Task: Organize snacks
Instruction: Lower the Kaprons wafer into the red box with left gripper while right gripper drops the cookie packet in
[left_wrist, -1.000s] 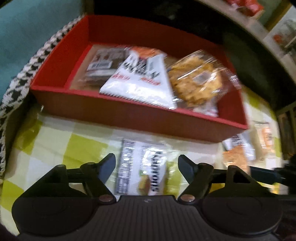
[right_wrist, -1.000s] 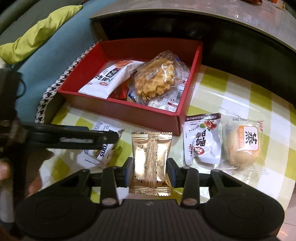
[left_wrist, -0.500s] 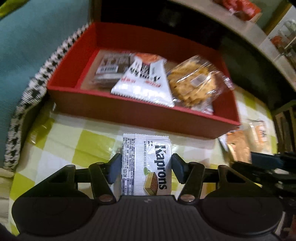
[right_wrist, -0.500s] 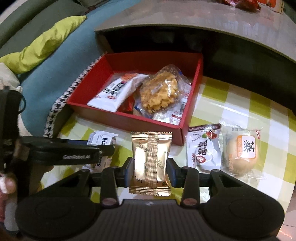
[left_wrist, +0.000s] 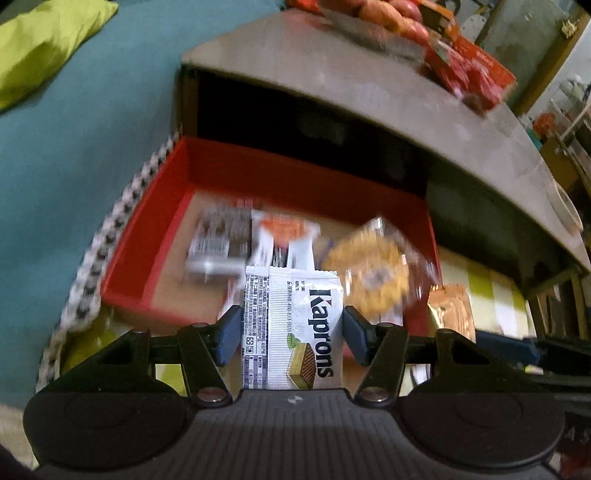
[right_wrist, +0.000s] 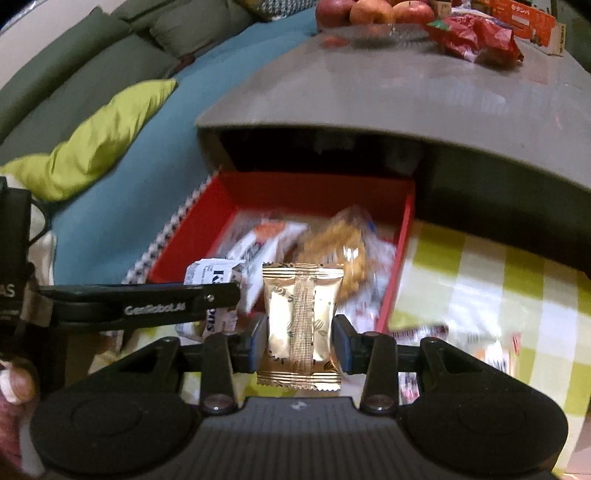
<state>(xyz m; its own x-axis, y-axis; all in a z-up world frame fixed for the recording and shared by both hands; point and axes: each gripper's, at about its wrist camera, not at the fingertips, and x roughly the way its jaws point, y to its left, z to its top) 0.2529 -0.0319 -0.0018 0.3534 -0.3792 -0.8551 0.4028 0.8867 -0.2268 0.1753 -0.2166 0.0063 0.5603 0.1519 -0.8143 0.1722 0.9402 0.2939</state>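
The left gripper (left_wrist: 291, 328) has just closed its jaws onto the white Kaprons wafer packet (left_wrist: 291, 325), held up in front of the red cardboard tray (left_wrist: 147, 236). The right gripper (right_wrist: 299, 334) is clamped on the gold foil snack pouch (right_wrist: 301, 321), likewise just short of the tray. Carry both over the tray's near wall, staggered so they don't collide, and release low onto bare floor beside the packets already inside.
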